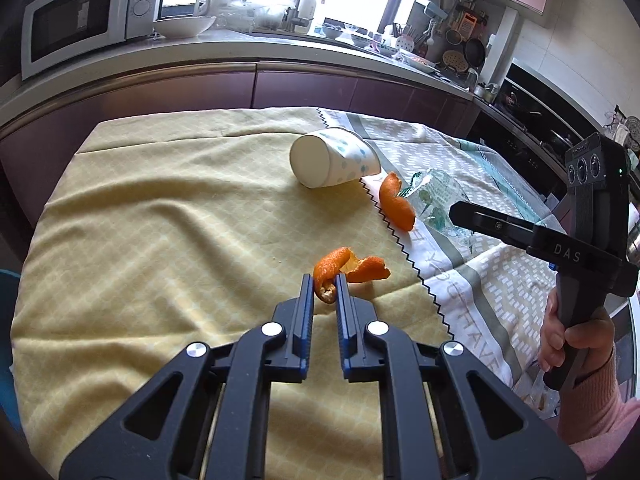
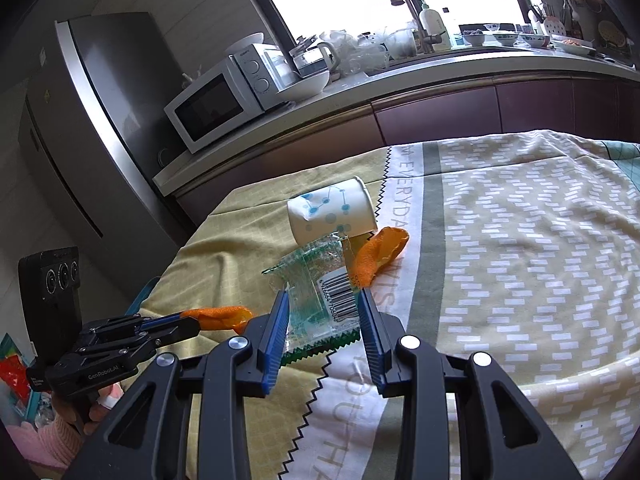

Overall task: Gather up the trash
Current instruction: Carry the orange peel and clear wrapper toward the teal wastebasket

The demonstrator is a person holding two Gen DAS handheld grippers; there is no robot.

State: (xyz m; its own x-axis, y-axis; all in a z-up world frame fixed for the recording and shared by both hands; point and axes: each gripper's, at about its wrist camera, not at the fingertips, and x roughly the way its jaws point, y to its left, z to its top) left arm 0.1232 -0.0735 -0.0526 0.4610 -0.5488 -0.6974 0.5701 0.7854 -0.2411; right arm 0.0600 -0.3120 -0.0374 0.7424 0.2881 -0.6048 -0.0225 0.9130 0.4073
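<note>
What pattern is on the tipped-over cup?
Blue dots joined by thin lines on the white paper cup, clearest in the right wrist view.

Tipped cup behind two peels, wrapper apparently rightmost.

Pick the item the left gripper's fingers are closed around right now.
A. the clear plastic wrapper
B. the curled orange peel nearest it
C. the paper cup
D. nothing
B: the left gripper pinches the curled orange peel, while the paper cup and plastic wrapper lie ungripped.
</note>
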